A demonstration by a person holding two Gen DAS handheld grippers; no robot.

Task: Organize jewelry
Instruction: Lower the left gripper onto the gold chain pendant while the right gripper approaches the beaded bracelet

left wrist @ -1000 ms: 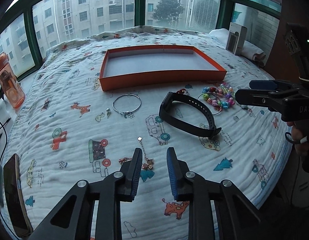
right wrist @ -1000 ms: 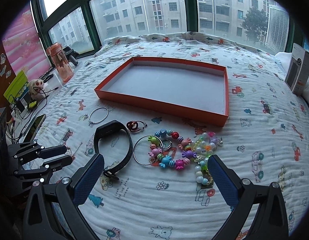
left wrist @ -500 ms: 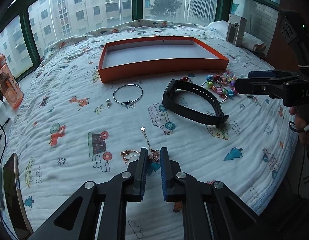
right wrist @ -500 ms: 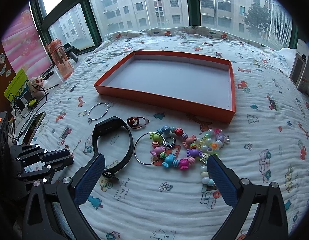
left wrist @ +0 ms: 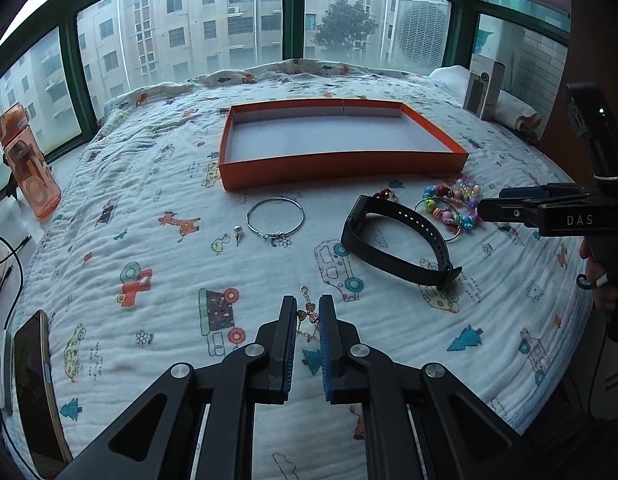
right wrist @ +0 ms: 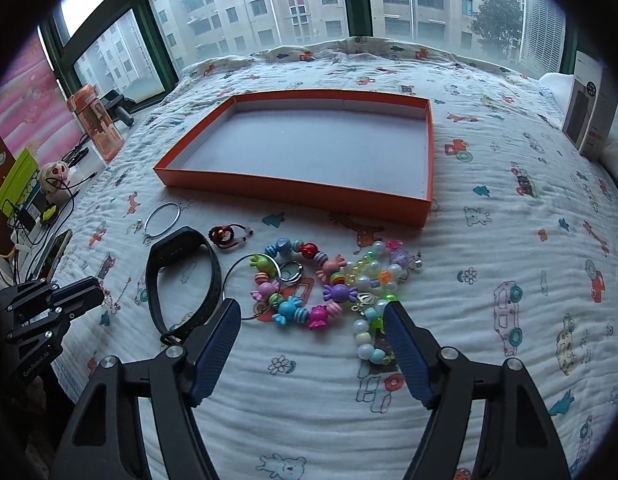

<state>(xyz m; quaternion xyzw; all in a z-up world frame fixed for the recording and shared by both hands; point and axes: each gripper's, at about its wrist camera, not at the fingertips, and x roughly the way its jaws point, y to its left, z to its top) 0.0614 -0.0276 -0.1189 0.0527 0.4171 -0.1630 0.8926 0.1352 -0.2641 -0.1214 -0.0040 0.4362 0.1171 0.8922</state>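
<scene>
An empty orange tray lies mid-bed. In front of it lie a silver bangle, a black wristband, candy-bead bracelets and a red charm loop. My left gripper is shut on a thin gold chain bracelet just above the quilt; it also shows in the right wrist view. My right gripper is open over the bead bracelets, its jaws wide apart; it also shows in the left wrist view.
A small earring lies left of the bangle. An orange bottle, a phone and cables sit at the left edge. A grey box stands at the far right. The quilt drops off at the front.
My left gripper closed from part-open onto the gold chain bracelet and lifted it slightly. My right gripper moved forward and down over the bead bracelets, staying open.
</scene>
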